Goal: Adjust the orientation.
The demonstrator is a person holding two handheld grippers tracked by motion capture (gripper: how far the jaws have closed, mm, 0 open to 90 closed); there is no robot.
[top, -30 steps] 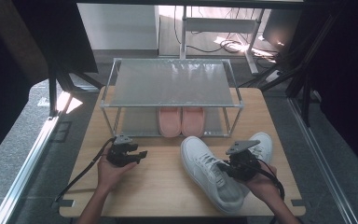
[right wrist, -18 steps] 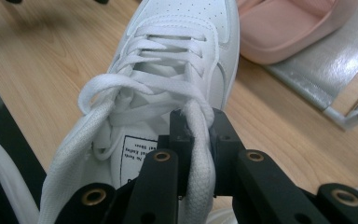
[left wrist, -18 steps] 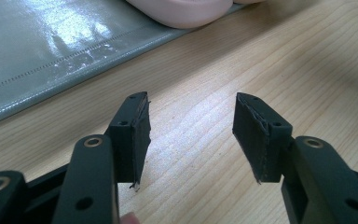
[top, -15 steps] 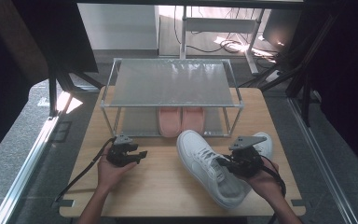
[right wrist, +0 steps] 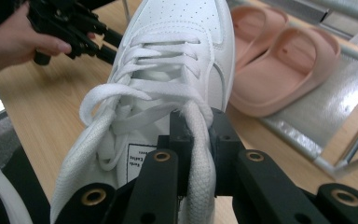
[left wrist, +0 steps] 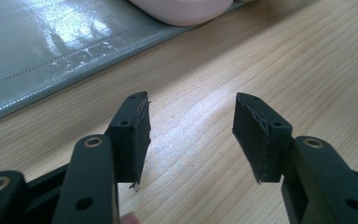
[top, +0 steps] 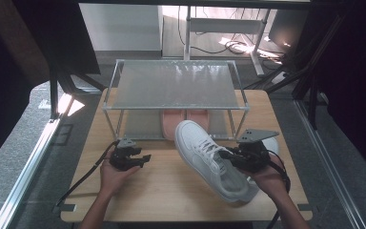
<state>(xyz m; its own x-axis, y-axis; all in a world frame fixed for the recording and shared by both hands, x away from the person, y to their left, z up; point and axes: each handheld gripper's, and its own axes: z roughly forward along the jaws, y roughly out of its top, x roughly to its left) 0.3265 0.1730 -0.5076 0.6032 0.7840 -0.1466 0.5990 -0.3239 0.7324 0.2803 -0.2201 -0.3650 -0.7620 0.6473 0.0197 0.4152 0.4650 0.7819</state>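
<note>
Right gripper [right wrist: 196, 140] pinches the collar of the white sneaker [top: 209, 160]; since a second ago the toe has swung up toward 12 o'clock, off the table [top: 171, 191], nearing the rack [top: 174, 83]. Reads as a lift toward shelving. Left gripper [left wrist: 191, 135] rests at 9 o'clock of the shoe, jaws apart, empty. Pink slippers [right wrist: 279, 60] fill the lower tier ahead; the rack's front rail and post stand in the way.
</note>
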